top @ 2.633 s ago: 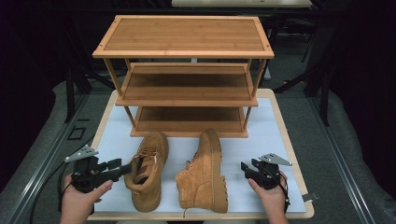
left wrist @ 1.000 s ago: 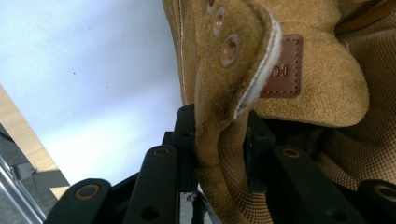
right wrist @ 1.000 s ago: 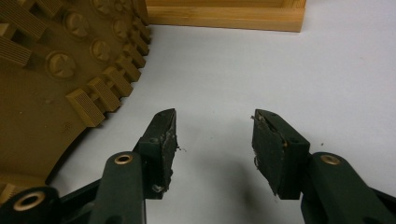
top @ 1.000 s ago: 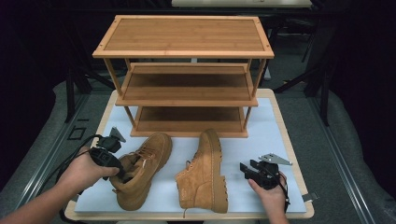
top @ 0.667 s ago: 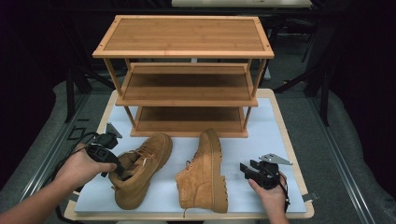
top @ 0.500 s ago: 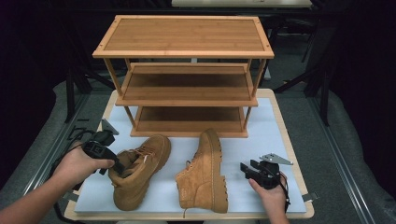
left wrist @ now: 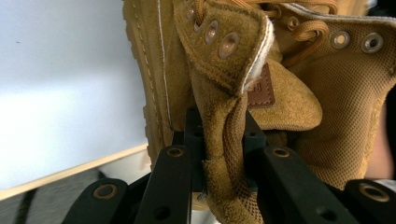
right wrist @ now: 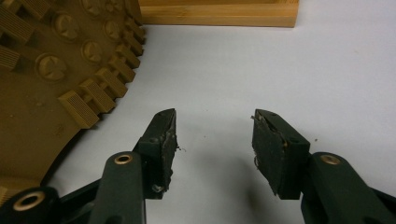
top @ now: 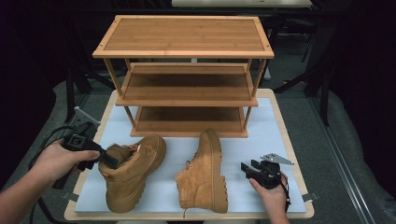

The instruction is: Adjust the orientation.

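Two tan suede boots lie on the white mat in front of a wooden shoe rack (top: 187, 70). The left boot (top: 133, 170) is tilted, and my left gripper (top: 109, 161) grips it at the ankle collar. In the left gripper view the jaws have just been closing and now pinch the collar flap (left wrist: 224, 116) between the left gripper's (left wrist: 222, 126) pads. The right boot (top: 203, 175) lies on its side, its lugged sole (right wrist: 56, 60) facing my right gripper (top: 246, 169). That right gripper (right wrist: 212, 135) rests low over the mat, open, with nothing between its fingers.
The rack has three shelves with nothing on them, and its bottom rail (right wrist: 219, 14) lies just beyond the right gripper. The mat (top: 261, 140) covers a wood-edged table. Cables trail off the left side near the hand (top: 56, 161).
My left gripper came in from the left, shut on the left boot's collar and rose, tipping and turning that boot. The right hand and right boot stayed still.
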